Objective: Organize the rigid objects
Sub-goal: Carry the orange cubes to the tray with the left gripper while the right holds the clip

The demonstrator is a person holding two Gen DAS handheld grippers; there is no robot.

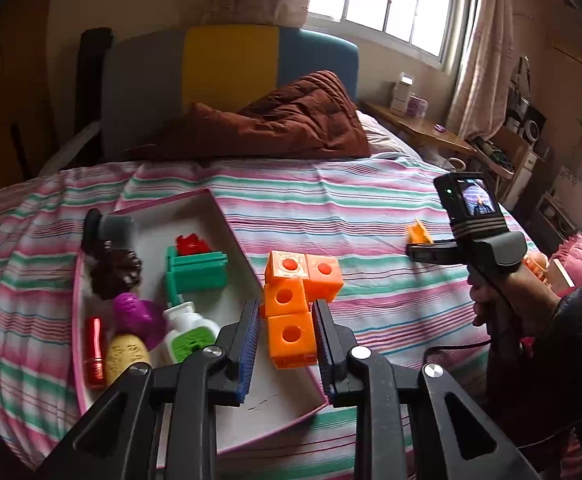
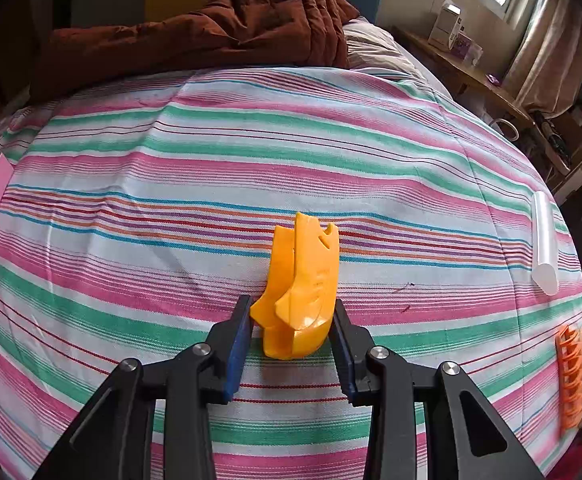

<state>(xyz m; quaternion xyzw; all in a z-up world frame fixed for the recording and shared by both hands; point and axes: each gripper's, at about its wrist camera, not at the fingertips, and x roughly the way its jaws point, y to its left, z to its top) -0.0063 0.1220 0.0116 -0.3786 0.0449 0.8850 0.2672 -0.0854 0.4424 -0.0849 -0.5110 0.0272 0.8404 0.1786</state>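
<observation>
The left tool (image 1: 287, 334) is clamped on the lowest cube of an orange cube cluster (image 1: 297, 300) held above the near edge of the pink-rimmed tray (image 1: 211, 216) on the bed (image 1: 371, 208); gripped by one end cube, the cluster could swing or snap apart and drop outside the tray. Its long axis runs away from the tool, then bends right at the top. The right tool (image 2: 291, 334) grips an orange clip (image 2: 301, 292) by its rounded end, its notched tip pointing away; that curved shell could slip out.
</observation>
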